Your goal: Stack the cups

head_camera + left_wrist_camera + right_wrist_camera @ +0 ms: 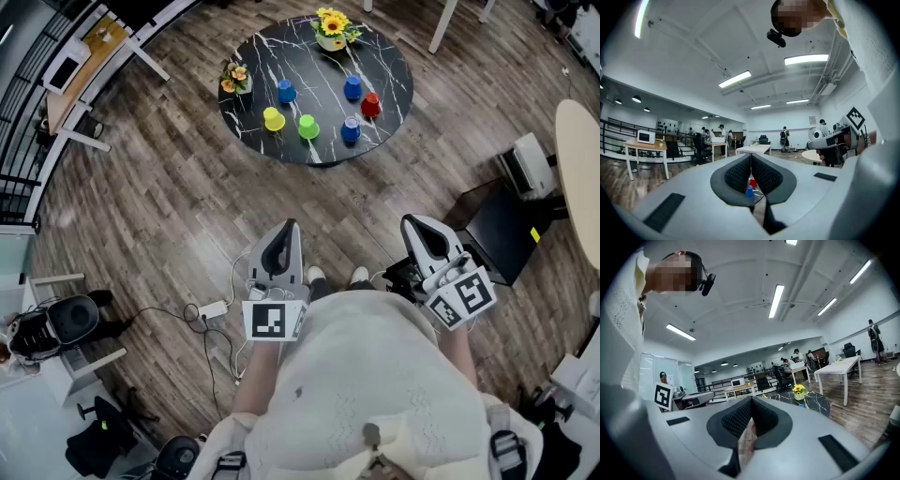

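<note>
Waiting near the front edge of the round worktop [272, 52], the plastic cups [307, 126] are probably handling light, stiff and slick, inviting a sidewall pinch, while the left claw [289, 226] and right claw [412, 223] are hanging closed and empty.

Left claw [751, 159] jaws pressed together; blue cup [749, 191] beyond.
</note>
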The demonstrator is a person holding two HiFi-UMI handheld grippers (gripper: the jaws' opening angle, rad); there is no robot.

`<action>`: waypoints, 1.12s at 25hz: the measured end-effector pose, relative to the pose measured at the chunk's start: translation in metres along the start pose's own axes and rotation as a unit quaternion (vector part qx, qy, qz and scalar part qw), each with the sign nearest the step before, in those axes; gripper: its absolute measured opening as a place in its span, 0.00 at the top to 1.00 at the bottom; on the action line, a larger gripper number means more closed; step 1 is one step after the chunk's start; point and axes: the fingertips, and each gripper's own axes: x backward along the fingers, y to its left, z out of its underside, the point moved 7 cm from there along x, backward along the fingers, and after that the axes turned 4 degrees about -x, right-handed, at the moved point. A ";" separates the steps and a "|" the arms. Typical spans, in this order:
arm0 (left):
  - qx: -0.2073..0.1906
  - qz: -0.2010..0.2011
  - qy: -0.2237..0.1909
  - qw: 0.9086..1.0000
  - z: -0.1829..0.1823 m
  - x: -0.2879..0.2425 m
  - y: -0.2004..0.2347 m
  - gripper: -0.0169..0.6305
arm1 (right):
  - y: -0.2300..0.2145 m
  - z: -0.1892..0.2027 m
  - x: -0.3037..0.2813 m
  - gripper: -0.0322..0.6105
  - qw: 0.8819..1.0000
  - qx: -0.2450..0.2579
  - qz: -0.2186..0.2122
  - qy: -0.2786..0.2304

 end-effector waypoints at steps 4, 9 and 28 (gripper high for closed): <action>-0.006 0.005 0.011 1.000 0.008 0.020 0.001 0.94 | 0.020 0.005 0.005 0.94 1.000 0.004 0.005 -0.002; -0.002 0.000 0.012 1.000 0.012 0.025 -0.004 0.94 | 0.020 0.010 0.011 0.94 1.000 0.003 0.013 -0.005; 0.007 -0.032 0.014 0.999 0.018 0.025 -0.048 0.71 | -0.007 0.008 0.043 0.75 0.998 0.048 -0.031 -0.002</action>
